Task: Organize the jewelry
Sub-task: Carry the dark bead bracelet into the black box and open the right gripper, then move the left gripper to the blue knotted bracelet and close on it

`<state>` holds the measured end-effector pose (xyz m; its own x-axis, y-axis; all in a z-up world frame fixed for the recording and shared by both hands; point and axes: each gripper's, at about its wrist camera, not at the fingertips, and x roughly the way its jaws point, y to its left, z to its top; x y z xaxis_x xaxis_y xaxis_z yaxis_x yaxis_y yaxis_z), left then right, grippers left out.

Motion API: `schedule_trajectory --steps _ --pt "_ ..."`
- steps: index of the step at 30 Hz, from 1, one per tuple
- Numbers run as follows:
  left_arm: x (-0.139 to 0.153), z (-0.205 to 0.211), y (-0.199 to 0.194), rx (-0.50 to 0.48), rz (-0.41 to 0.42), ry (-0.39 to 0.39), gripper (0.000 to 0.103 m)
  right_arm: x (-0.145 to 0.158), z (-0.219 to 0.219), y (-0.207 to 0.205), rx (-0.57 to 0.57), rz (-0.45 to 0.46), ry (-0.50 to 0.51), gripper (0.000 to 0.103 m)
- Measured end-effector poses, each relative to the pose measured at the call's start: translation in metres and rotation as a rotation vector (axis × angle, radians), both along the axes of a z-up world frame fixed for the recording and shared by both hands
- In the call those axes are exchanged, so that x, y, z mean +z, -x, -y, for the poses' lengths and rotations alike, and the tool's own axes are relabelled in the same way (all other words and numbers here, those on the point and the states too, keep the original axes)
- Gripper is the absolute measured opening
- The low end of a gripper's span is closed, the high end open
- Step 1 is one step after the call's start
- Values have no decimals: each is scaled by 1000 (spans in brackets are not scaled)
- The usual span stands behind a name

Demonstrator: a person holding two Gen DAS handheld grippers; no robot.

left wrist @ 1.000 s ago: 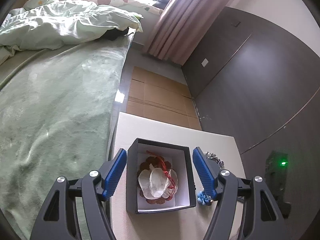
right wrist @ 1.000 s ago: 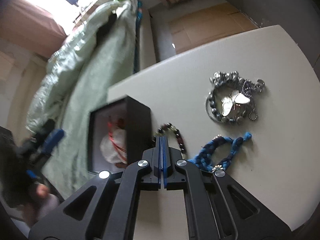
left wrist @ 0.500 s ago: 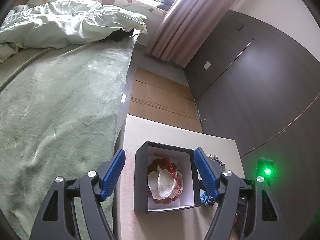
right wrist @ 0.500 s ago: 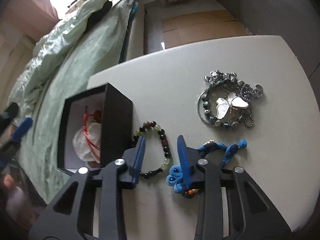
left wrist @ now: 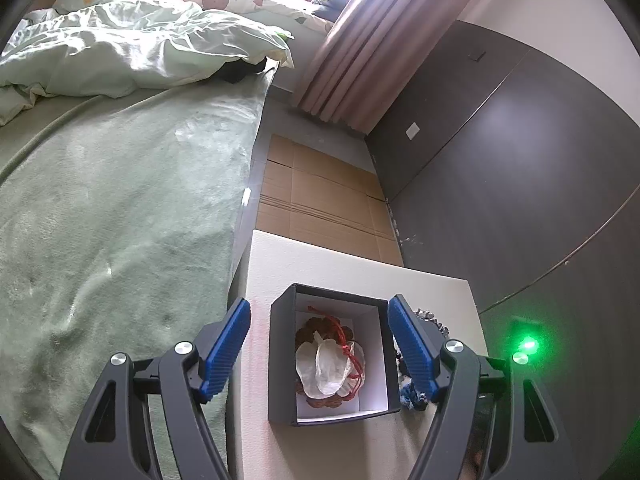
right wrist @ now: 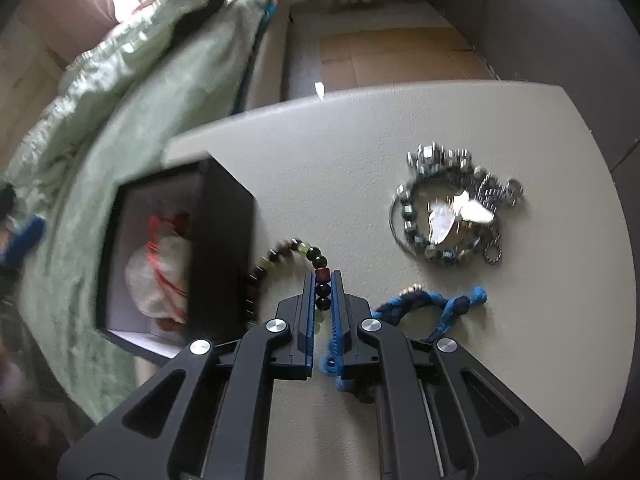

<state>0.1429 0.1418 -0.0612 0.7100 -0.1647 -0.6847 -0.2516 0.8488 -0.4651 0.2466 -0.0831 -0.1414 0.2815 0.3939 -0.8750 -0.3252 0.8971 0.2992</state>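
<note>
Left wrist view: we see the black box (left wrist: 334,356) at the table's (left wrist: 320,256) left edge, beside the bed, with a shell-like piece and red cord already inside, so we judge it the collecting place. Our left hand-held gripper (left wrist: 320,346) is spread wide with a finger on either side of the box, apparently to steady it; whether the pads touch its walls we cannot tell. In the right wrist view, the beaded bracelet (right wrist: 296,256) lies just right of the box. Our right hand-held gripper (right wrist: 322,292) is closing, its jaws nearly together, pinching the bracelet's beads. Further right lie the blue braided cord (right wrist: 436,304) and, toward the table's far right corner, the silver bracelet heap (right wrist: 452,212), both still outside.
</note>
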Motion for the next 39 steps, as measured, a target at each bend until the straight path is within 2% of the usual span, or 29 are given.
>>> schedule_trajectory --steps 7,16,22,26,28,29,30,39 --pt "0 -1 1 2 0 -1 69 53 10 18 11 110 -156 8" --pt "1 -3 5 4 3 2 69 93 1 37 52 194 -307 8" --pt "3 -8 10 10 5 2 69 94 -26 41 101 169 -348 8" --pt "3 -10 13 11 2 -2 69 76 -46 36 146 87 -347 11" --pt "3 -10 13 9 -1 -3 69 70 -45 34 120 73 -324 37" --pt "3 -10 13 8 -2 -4 69 69 -41 33 99 81 -325 62" --pt "3 -11 13 8 -3 -6 69 71 -35 33 78 98 -331 75" --pt "2 0 11 -9 -12 -20 69 80 14 32 15 140 -335 76"
